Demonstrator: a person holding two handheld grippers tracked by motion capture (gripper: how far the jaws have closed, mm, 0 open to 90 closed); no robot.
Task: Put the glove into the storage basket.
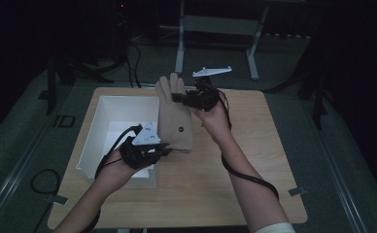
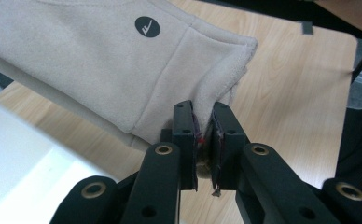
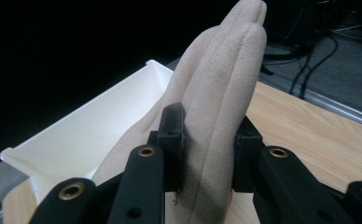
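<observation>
A beige fleece glove (image 1: 175, 114) with a small dark round logo hangs in the air over the wooden table (image 1: 254, 194), stretched between both grippers. My left gripper (image 1: 164, 149) is shut on the glove's cuff corner (image 2: 216, 100); the jaws pinch the fabric edge (image 2: 206, 135). My right gripper (image 1: 180, 96) is shut on the glove's finger end, its black jaws on either side of the padded fingers (image 3: 216, 116), which stick up beyond them. The glove's fingers point away from me, toward the far side of the table.
An open white box (image 1: 95, 136) stands on the table's left part, just left of the glove, also seen as a white wall (image 3: 76, 140). A grey three-cornered plate (image 1: 212, 72) rides above the right gripper. Table legs and cables stand on the dark floor beyond.
</observation>
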